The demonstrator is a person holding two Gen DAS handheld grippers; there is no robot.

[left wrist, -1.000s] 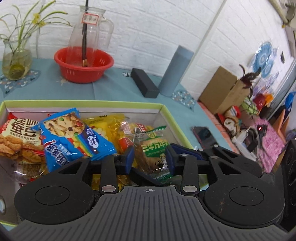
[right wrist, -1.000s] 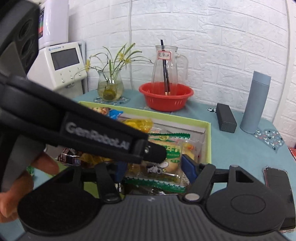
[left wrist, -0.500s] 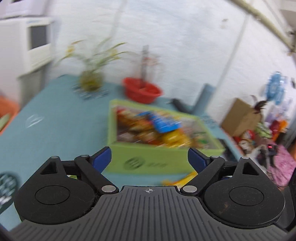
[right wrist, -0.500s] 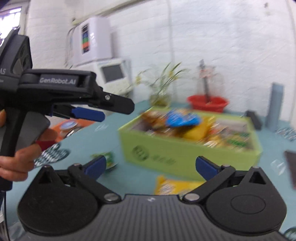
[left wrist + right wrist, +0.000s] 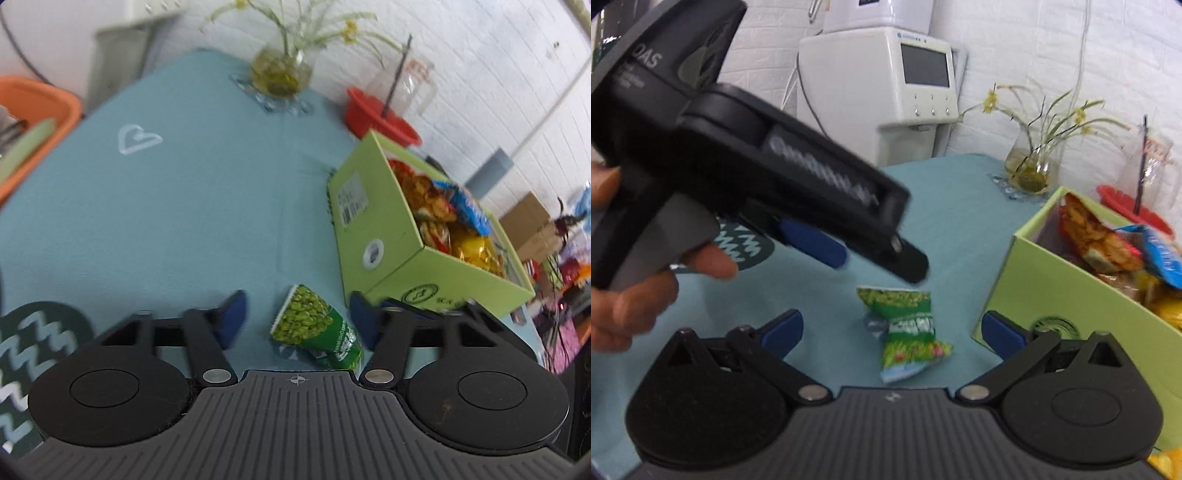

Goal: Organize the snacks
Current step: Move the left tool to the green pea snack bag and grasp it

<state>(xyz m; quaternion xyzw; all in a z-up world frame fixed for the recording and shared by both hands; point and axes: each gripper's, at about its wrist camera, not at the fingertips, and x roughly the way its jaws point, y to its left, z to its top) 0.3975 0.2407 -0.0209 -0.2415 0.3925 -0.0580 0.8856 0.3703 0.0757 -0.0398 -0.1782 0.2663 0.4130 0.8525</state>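
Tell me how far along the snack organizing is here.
Mostly done: several packets already fill the green box. In hand: nothing; the left hand-held gripper is open around the green pea packet on the table. Left: that packet, plus a yellow one beside the box.

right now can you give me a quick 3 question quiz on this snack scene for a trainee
1. True or false: the green pea snack packet lies on the teal tablecloth, outside the green box.
2. Multiple choice: the left gripper is (a) shut on the packet, (b) open with the packet showing between its fingers, (c) out of view.
3. Short answer: in the right wrist view, what is the right gripper holding?

Key
1. True.
2. b.
3. Nothing; its jaws are open, and the packet lies on the cloth beyond them.
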